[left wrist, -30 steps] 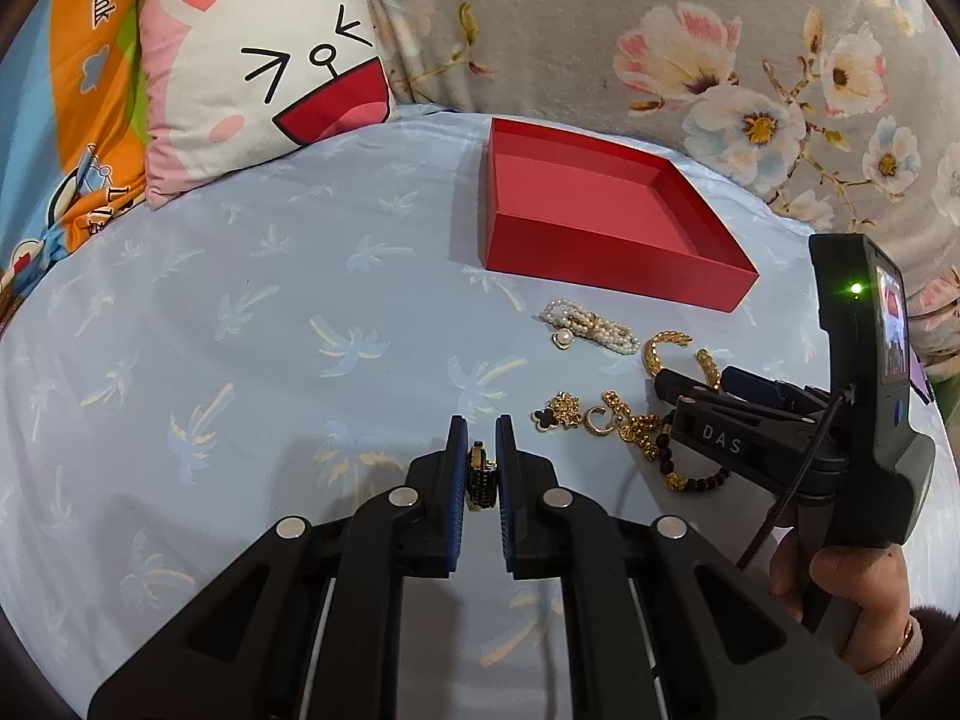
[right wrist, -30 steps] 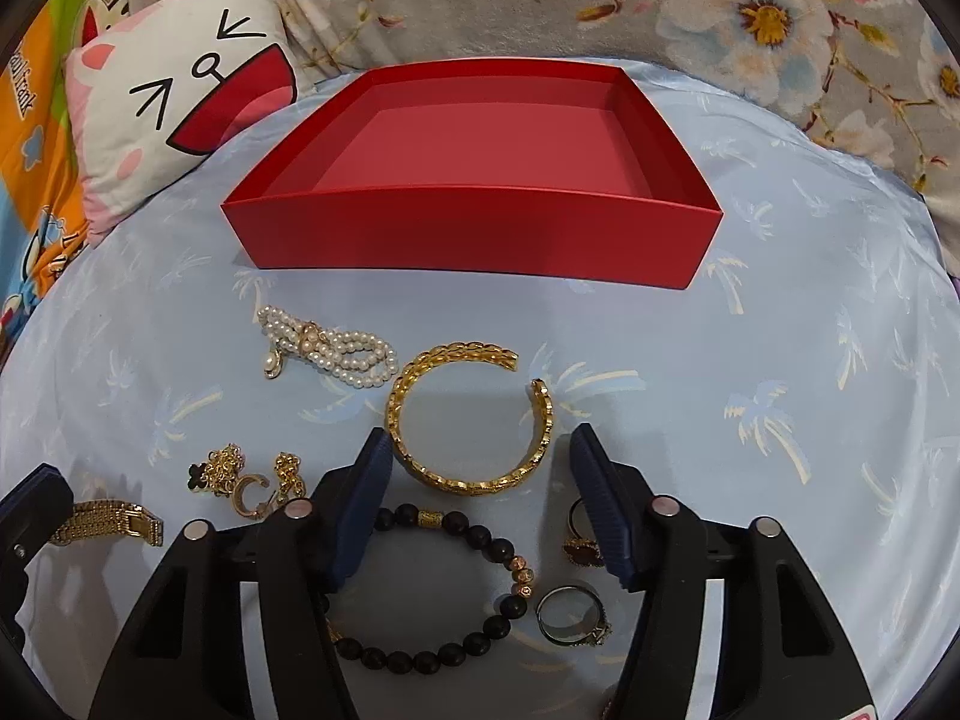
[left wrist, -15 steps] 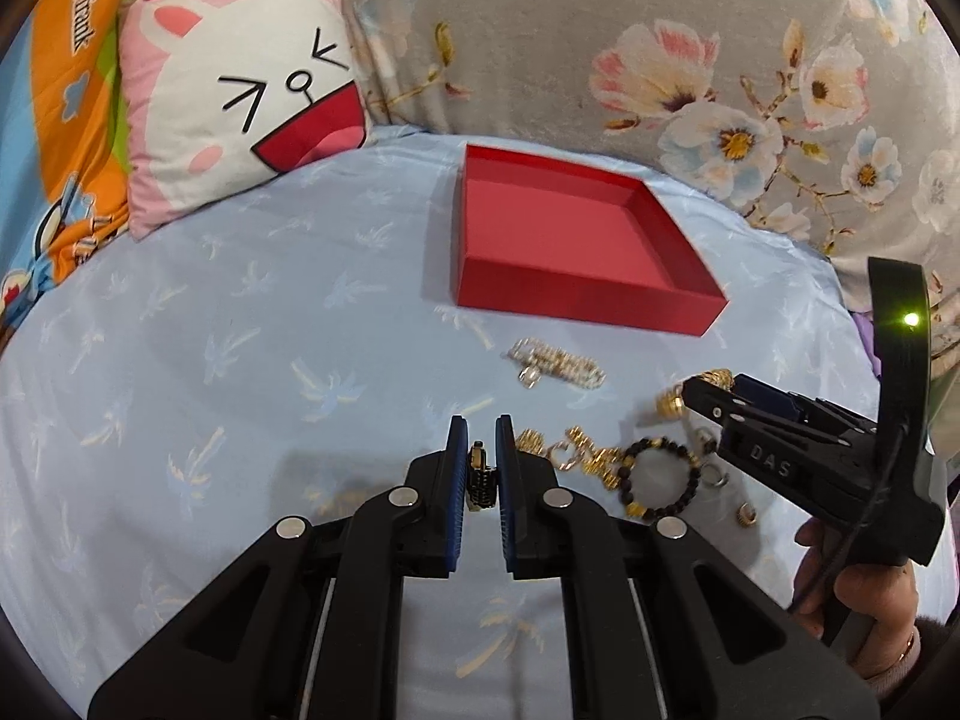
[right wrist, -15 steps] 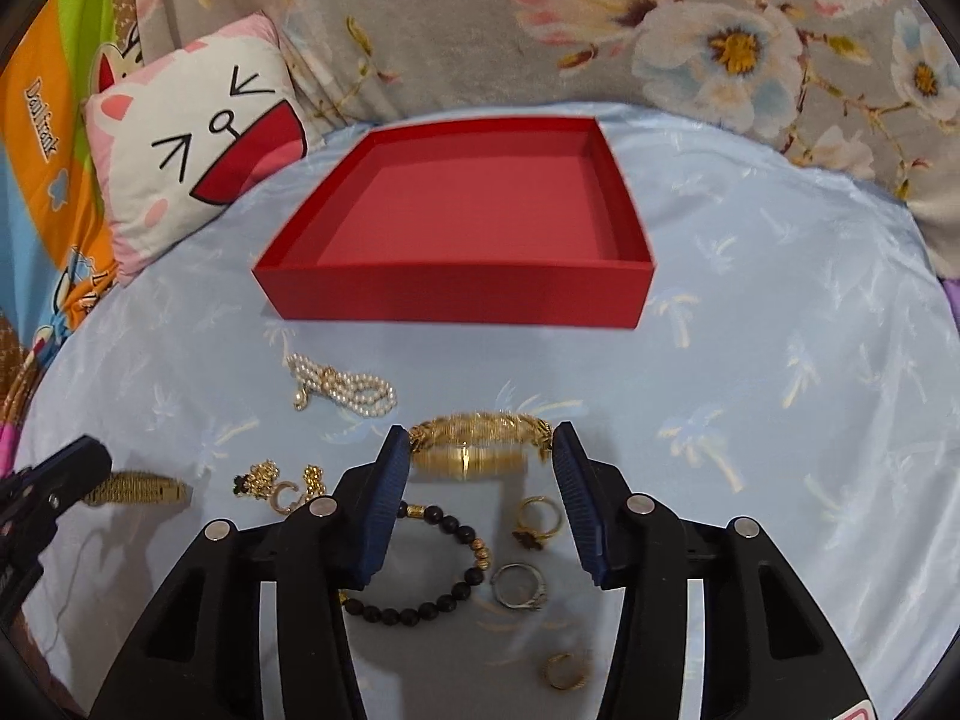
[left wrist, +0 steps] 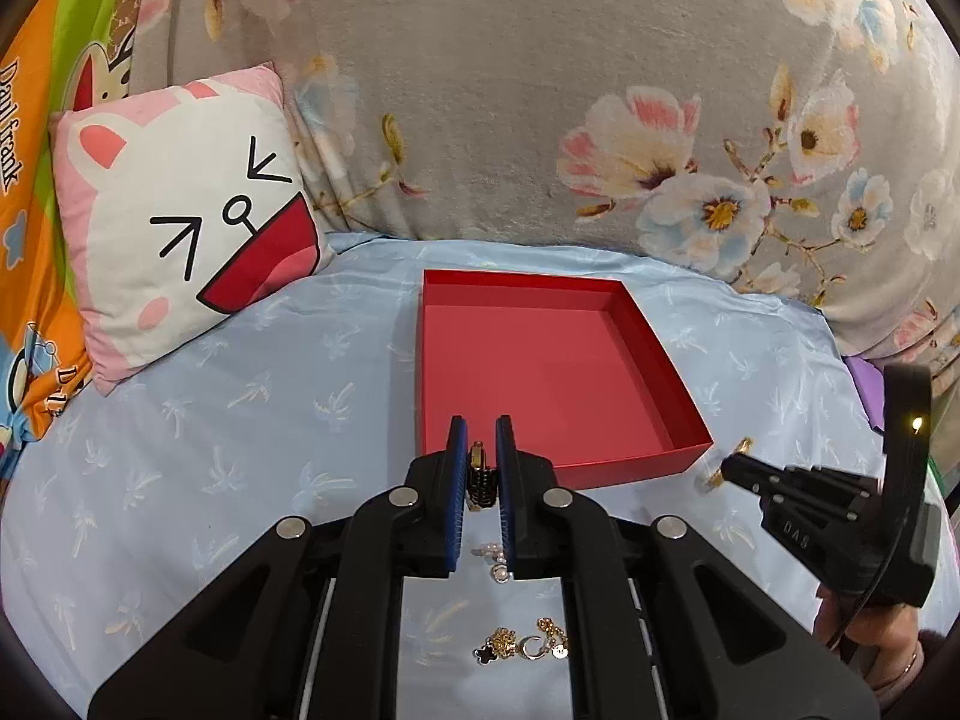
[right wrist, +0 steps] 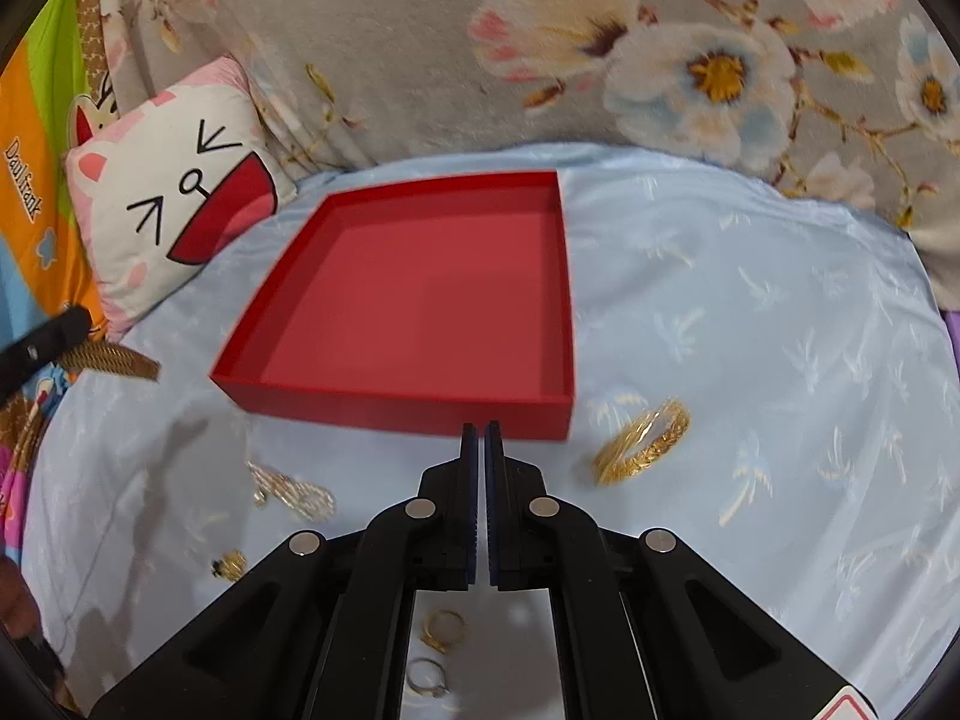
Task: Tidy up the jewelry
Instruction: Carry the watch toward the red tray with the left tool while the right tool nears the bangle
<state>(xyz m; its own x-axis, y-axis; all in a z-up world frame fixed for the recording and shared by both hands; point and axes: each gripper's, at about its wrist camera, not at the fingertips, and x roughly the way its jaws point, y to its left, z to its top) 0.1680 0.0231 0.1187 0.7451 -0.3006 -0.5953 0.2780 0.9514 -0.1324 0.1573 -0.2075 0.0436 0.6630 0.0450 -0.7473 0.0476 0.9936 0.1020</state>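
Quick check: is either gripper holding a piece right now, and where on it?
Left gripper pinches the gold mesh bracelet at one end, the rest hanging free. Right gripper is shut on nothing; the gold bangle sits beside it, apparently dropped.

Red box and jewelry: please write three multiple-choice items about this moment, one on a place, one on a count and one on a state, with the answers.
1. Where is the gold bangle?
A. inside the red box
B. outside it, by its near right corner
C. hanging on its far wall

2. How many pieces are in the red box?
A. none
B. two
C. four

3. The right gripper is:
A. wide open
B. shut on the bangle
C. shut, holding nothing

Answers:
1. B, the right wrist view shows it beside the corner.
2. A, the floor is bare.
3. C, the pads meet and the bangle is to the side.
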